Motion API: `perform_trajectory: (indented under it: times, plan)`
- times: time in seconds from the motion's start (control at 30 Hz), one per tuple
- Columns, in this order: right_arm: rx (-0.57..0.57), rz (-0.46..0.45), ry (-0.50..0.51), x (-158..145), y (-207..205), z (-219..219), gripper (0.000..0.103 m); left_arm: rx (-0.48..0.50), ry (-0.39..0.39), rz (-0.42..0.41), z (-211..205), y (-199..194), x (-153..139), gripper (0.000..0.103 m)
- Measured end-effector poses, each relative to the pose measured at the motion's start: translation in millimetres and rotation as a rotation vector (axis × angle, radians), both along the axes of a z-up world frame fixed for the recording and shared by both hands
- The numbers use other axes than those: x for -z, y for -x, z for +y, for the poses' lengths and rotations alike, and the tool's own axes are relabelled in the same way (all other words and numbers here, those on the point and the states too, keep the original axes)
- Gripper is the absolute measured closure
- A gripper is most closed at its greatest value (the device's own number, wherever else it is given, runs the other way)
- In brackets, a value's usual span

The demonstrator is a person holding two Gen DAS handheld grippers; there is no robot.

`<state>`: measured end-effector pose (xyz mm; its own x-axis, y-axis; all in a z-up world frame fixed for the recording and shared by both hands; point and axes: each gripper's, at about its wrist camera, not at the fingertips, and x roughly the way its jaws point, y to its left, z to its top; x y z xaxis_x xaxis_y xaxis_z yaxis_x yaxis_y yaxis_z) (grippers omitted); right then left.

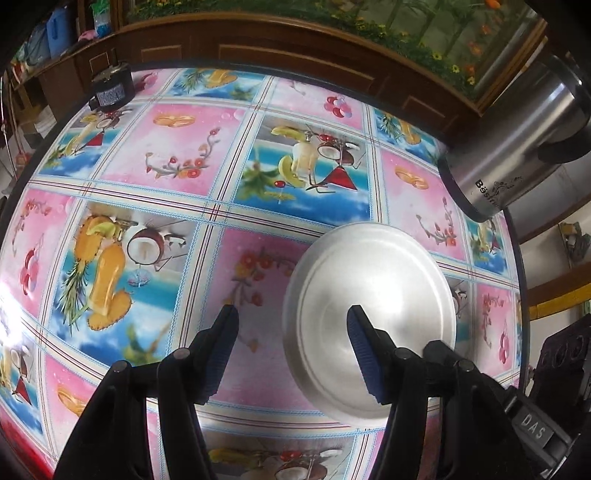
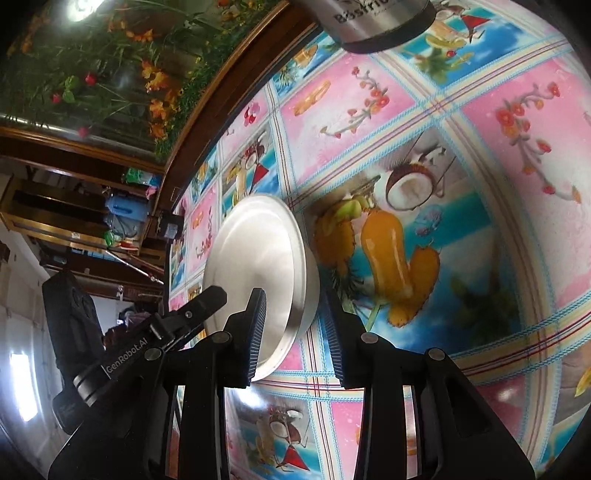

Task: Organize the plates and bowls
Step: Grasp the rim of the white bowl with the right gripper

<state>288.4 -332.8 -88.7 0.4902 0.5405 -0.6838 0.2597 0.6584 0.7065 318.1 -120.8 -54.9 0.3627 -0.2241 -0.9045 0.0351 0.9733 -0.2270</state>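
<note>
A shallow steel dish (image 1: 373, 269) (image 2: 251, 240) rests right way up on the fruit-print tablecloth (image 1: 177, 147) (image 2: 480, 155). My left gripper (image 1: 291, 321) is open and points down over the dish's left rim, one pad above the inside and the other outside over the cloth. My right gripper (image 2: 295, 306) straddles the near rim, one pad inside and one beside the outer wall. Cloth shows between that pad and the wall, so it is open. Each gripper's body shows in the other's view: the right's (image 1: 535, 428) and the left's (image 2: 166, 325).
A tall steel flask (image 1: 517, 140) (image 2: 373, 22) stands close behind the dish at the table's far right. A small black jar (image 1: 110, 88) sits at the far left edge. Wooden panelling and a glass tank with plants (image 1: 406, 33) run behind the table.
</note>
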Motion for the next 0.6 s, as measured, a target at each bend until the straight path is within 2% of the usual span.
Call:
perform_trajectory:
  times: [0.07, 0.13, 0.2, 0.33, 0.43, 0.57, 0.6]
  plan:
    - [-0.002, 0.004, 0.0, 2.6, -0.5, 3.2, 0.071, 0.004, -0.011, -0.003, -1.8, 1.6, -0.1, 0.044]
    - [-0.006, 0.001, 0.004, 2.6, 0.0, 5.5, 0.071, 0.006, -0.01, -0.006, -2.0, 3.5, -0.7, 0.059]
    - [0.0, -0.009, 0.005, 1.4, 1.0, 6.0, 0.071, 0.0, -0.013, -0.003, -0.9, 4.1, -0.7, 0.068]
    - [0.011, -0.006, -0.001, 1.8, 0.9, 4.3, 0.071, -0.011, -0.009, -0.01, 2.5, 4.6, -2.2, 0.08]
    - [0.021, -0.007, 0.003, 1.7, 1.5, 3.0, 0.072, -0.008, -0.004, -0.01, 3.4, 4.2, -2.4, 0.085]
    - [0.016, -0.009, 0.011, 1.8, 1.9, 4.1, 0.087, 0.009, -0.011, -0.004, -1.0, 5.3, -0.8, 0.093]
    - [0.019, -0.008, 0.018, 2.0, 2.0, 4.0, 0.087, 0.012, -0.014, -0.006, -1.9, 5.9, -0.6, 0.093]
